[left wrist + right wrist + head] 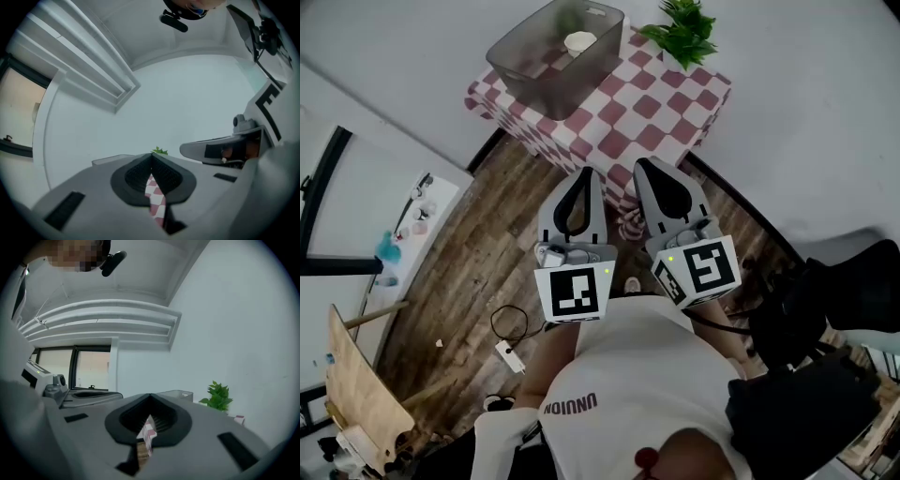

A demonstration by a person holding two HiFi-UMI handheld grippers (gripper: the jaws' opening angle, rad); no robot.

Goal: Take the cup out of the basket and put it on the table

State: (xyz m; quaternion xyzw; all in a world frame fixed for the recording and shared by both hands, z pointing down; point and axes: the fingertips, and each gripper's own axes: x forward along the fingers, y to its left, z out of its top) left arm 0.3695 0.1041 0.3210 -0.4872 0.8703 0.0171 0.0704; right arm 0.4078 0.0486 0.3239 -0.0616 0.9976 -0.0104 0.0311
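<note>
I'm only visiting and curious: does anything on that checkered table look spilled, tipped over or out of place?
Nothing stands out. The grey basket stands level on the checkered table with the white cup inside it, and the potted plant is upright at the corner. No spill shows.

Dark red print (570, 405), seemingly "UNUION", on the person's white shirt (637, 361)

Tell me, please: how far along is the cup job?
Nothing is done: the cup sits inside the basket on the checkered table. Nothing is in hand: the left gripper and the right gripper are shut, empty, away from the basket. Left to do: reach in, grasp the cup, lift it out, set it down.
</note>
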